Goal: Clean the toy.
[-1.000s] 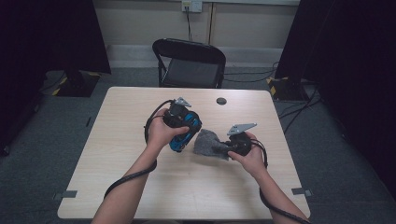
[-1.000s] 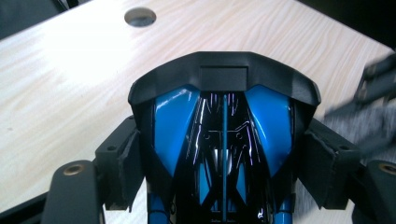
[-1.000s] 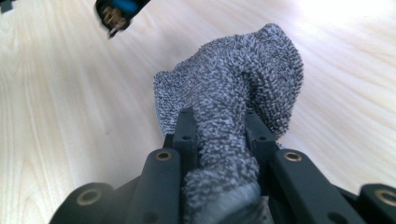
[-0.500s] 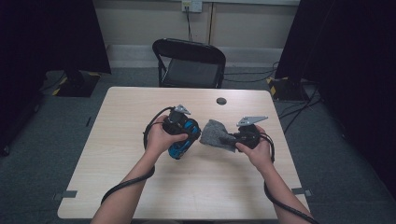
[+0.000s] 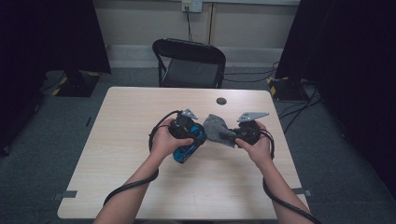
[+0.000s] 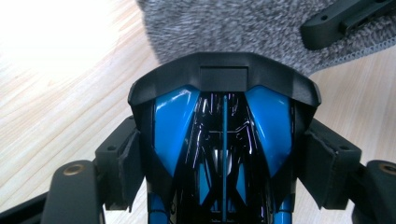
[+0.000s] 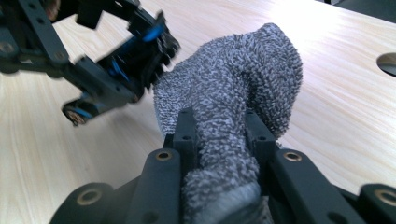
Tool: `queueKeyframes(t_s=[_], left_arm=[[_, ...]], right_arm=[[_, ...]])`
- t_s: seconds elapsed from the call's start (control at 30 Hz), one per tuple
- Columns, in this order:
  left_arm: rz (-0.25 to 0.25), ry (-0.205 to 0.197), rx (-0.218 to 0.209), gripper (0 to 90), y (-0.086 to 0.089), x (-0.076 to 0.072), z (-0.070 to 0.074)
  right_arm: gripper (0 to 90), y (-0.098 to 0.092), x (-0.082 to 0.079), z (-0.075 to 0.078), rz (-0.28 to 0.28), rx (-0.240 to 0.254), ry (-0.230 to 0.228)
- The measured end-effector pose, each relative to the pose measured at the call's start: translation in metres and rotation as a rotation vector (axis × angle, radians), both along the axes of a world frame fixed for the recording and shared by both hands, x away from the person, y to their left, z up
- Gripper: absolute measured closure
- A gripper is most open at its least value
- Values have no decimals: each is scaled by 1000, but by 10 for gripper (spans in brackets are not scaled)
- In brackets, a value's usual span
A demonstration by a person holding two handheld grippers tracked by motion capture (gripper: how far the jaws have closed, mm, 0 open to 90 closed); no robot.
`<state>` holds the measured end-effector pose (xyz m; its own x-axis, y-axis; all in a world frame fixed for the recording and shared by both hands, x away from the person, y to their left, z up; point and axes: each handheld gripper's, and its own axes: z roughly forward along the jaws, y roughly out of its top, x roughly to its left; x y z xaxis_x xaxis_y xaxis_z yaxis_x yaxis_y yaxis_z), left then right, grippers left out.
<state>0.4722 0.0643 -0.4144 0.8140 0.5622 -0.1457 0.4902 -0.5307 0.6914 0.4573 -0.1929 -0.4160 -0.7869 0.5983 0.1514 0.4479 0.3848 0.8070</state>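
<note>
My left gripper (image 5: pixel 195 138) is shut on a blue and black toy car (image 5: pixel 186 150), held just above the middle of the light wooden table (image 5: pixel 116 158). Seen from the left gripper view, both pads (image 6: pixel 128 163) press the car (image 6: pixel 224 140) at its sides. My right gripper (image 5: pixel 229 135) is shut on a bunched grey cloth (image 5: pixel 214 127), which hangs right beside the car's far end. In the right gripper view, the cloth (image 7: pixel 233 93) bulges out past the right gripper (image 7: pixel 219 133), with the car (image 7: pixel 135 56) just beyond it on the left.
A small dark round grommet (image 5: pixel 221 101) sits in the table near its far edge. A black folding chair (image 5: pixel 189 63) stands behind the table. Cables trail from both grippers toward the person over the near part of the table.
The right gripper has lifted the grey cloth and carried it away from the person, up beside the car. The left gripper has stayed about where it was.
</note>
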Motion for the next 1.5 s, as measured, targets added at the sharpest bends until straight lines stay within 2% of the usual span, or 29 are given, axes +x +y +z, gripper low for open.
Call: queueKeyframes(t_s=[0.23,0.43,1.0,1.5], left_arm=[[-11,1,-3,253,-7,2,2],[-11,20,-4,253,-8,4,-1],[7,31,-25,253,-7,10,6],[14,41,-1,253,-9,15,6]], right_arm=[[717,8,-2,-2,29,0,4],[717,13,-5,-2,49,4,0],[717,17,-7,-12,65,3,22],[717,24,-10,-20,71,-16,28]])
